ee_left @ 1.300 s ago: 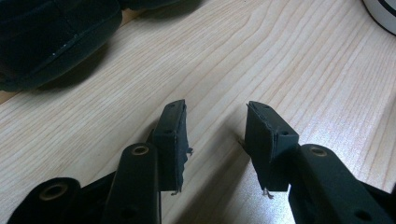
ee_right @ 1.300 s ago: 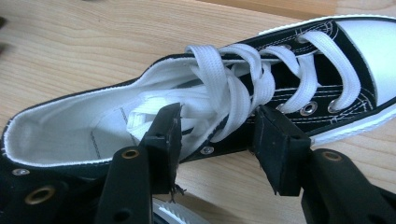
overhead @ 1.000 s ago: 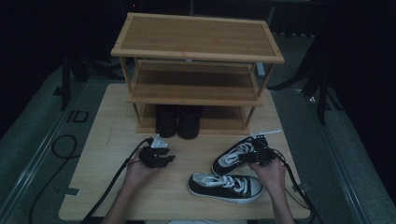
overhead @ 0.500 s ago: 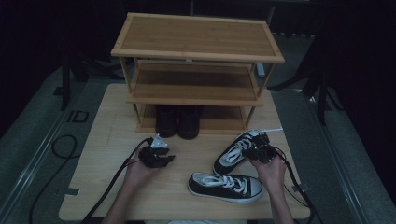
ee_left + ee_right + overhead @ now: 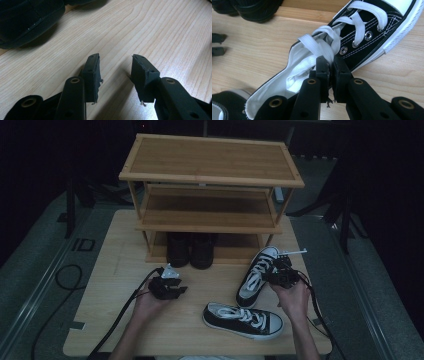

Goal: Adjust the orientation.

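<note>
The right gripper view shows the right gripper [image 5: 331,72] with its jaws, just closing, pinched on the side wall of the sneaker [image 5: 352,42], at four o'clock on the table [image 5: 115,285]. The left gripper [image 5: 115,72] rests half open on bare wood, holding nothing. Against a second ago, the sneaker sits unmoved.

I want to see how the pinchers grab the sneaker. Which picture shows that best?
The right gripper view: the right gripper has just closed its jaws on the sneaker collar by the white laces. The high view shows that gripper and sneaker small. The left gripper view shows open jaws over bare table.
</note>
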### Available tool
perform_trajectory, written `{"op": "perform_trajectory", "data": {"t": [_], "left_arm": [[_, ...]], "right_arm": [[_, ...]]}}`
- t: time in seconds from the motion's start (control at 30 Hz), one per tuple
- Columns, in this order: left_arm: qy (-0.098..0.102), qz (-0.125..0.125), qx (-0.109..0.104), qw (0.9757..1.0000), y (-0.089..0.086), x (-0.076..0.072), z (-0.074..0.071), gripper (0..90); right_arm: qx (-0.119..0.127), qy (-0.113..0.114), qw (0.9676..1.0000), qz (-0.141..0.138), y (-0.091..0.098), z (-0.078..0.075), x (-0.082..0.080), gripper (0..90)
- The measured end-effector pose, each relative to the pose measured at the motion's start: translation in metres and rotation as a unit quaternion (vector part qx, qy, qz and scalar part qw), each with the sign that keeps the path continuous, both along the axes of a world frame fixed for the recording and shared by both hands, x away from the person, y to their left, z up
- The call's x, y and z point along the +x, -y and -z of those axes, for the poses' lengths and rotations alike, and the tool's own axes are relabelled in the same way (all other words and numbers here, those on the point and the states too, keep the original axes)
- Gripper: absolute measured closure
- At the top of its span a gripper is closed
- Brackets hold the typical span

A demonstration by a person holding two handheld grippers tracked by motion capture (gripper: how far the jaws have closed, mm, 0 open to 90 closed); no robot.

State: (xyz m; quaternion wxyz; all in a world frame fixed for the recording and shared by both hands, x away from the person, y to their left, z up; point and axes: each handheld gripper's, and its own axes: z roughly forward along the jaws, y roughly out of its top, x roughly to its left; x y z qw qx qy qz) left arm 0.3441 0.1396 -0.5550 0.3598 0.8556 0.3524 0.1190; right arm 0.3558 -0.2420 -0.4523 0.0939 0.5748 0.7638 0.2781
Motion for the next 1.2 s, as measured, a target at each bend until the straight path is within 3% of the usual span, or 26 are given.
{"op": "perform_trajectory", "data": {"t": [0.47, 0.7, 0.83, 1.0, 1.2], "left_arm": [[0.002, -0.001, 0.01, 0.9999, 0.002, -0.001, -0.001, 59.1], [0.002, -0.002, 0.01, 0.9999, 0.002, -0.001, -0.001, 59.0], [0.001, -0.001, 0.01, 1.0, 0.002, 0.0, -0.001, 59.1], [0.002, -0.002, 0.01, 0.9999, 0.002, -0.001, -0.001, 59.1], [0.002, -0.001, 0.009, 1.0, 0.002, -0.001, -0.001, 59.0]], "right_arm": [[0.013, -0.018, 0.9995, -0.021, 0.015, -0.009, -0.001, 85.5], [0.017, -0.023, 0.9971, -0.07, 0.016, -0.009, 0.007, 85.4], [0.013, -0.021, 0.997, -0.073, 0.017, -0.01, 0.005, 85.5], [0.04, -0.018, 0.9949, -0.091, 0.018, -0.013, 0.004, 85.7], [0.027, -0.023, 0.9919, -0.122, 0.011, -0.003, 0.021, 85.8]]}}
